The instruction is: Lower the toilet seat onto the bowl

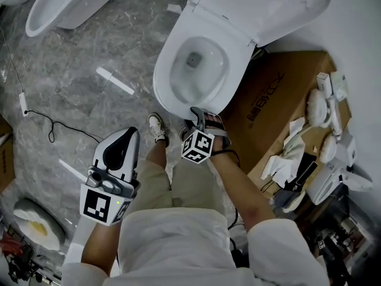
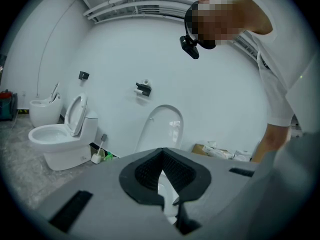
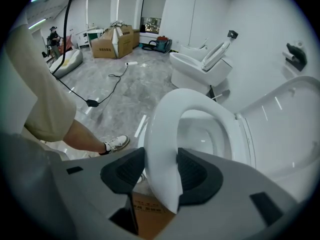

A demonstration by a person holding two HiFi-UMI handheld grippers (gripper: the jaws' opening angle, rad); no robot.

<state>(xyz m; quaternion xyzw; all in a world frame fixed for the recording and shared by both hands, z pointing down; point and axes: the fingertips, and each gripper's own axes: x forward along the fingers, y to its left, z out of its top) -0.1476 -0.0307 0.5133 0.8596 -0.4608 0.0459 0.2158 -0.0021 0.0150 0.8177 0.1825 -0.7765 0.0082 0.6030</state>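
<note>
The white toilet seat [image 1: 165, 94] lies down over the bowl, and its lid [image 1: 269, 5] stands open behind it. My right gripper [image 1: 198, 113] is at the seat's front rim. In the right gripper view the seat rim [image 3: 165, 129] runs between the two pads, which touch it on both sides while the jaws ease wider. The lid [image 3: 285, 124] rises at the right there. My left gripper [image 1: 130, 134] hangs back over the person's left leg, shut and empty, away from the toilet. In the left gripper view its tips [image 2: 161, 154] meet, with the raised lid [image 2: 162, 124] beyond them.
A cardboard box [image 1: 280, 82] with white parts on it stands right of the toilet. Another toilet [image 1: 65, 5] sits at the back left. A black cable [image 1: 53, 124] and a white strip [image 1: 116, 81] lie on the grey floor. The person's shoe [image 1: 156, 127] is just before the bowl.
</note>
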